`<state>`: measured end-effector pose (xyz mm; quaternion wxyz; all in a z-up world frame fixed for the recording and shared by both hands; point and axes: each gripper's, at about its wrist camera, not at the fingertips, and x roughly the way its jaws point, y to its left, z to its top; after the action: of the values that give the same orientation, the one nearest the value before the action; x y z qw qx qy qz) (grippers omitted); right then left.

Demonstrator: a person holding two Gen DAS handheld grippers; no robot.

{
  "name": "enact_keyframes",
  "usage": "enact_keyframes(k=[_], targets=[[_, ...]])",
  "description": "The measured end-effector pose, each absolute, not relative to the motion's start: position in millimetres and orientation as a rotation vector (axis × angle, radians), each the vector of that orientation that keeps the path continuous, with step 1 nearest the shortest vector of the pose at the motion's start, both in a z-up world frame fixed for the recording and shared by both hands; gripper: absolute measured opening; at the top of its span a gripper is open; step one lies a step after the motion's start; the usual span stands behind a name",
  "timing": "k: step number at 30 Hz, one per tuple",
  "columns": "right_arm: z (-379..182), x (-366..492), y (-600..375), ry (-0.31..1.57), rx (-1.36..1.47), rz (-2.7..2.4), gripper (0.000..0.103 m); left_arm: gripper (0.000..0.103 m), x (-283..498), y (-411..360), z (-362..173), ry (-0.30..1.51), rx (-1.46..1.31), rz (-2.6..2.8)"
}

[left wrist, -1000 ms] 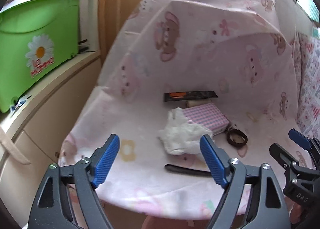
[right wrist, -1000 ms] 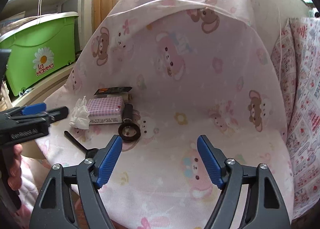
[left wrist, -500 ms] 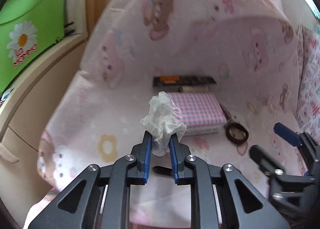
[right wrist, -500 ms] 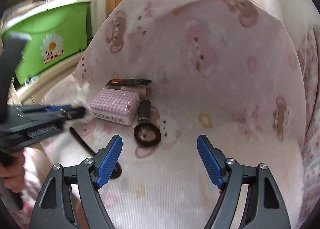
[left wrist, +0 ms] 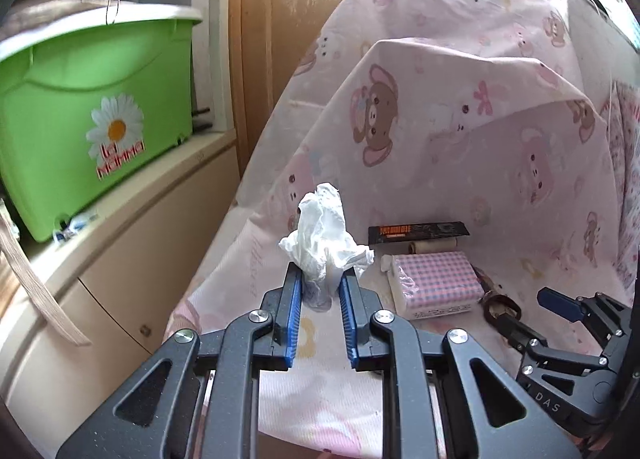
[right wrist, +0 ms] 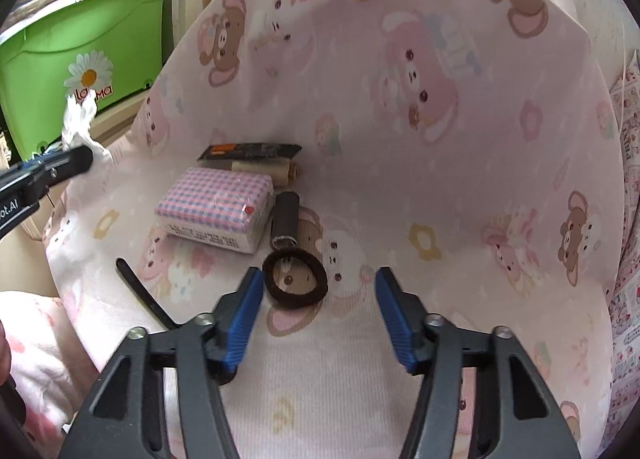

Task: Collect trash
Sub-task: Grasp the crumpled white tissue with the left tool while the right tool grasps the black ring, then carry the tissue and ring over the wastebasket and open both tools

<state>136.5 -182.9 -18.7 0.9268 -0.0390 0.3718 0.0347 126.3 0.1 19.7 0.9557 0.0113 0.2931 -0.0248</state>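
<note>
A crumpled white tissue (left wrist: 324,231) is pinched between the blue pads of my left gripper (left wrist: 320,291), which is shut on it and holds it above the pink bear-print sheet (left wrist: 500,163). In the right wrist view the tissue (right wrist: 78,119) shows at the far left, sticking out of the left gripper (right wrist: 60,163). My right gripper (right wrist: 320,283) hangs low over the sheet and its jaws are closing. A brown hair tie (right wrist: 296,279) lies flat just ahead of its left fingertip, and the pads do not touch it.
On the sheet lie a pink checked packet (right wrist: 216,211), a black wrapper with orange print (right wrist: 250,151), a beige roll (right wrist: 272,173), a black cylinder (right wrist: 285,219) and a thin black strip (right wrist: 144,295). A green lidded box (left wrist: 92,119) stands on a cream cabinet at left.
My left gripper shut on the tissue and lifted it off the sheet. My right gripper came down closer to the hair tie and its jaws narrowed.
</note>
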Motion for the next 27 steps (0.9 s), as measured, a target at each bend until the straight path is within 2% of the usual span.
enact_keyframes(k=[2, 4, 7, 17, 27], targets=[[-22, 139, -182, 0.774, -0.077, 0.084, 0.050, 0.018, 121, -5, 21, 0.564, 0.051, -0.038], [-25, 142, -181, 0.792, -0.064, 0.117, 0.029, 0.018, 118, -6, 23, 0.557, 0.052, -0.043], [-24, 142, -185, 0.799, -0.022, 0.125, 0.011, 0.018, 118, -5, 21, 0.570, 0.038, -0.045], [-14, 115, -242, 0.758, 0.301, 0.202, 0.009, 0.018, 108, 11, 18, 0.593, -0.025, -0.058], [7, 72, -243, 0.683, 0.208, 0.145, 0.009, 0.020, 89, 3, 27, 0.578, 0.002, -0.074]])
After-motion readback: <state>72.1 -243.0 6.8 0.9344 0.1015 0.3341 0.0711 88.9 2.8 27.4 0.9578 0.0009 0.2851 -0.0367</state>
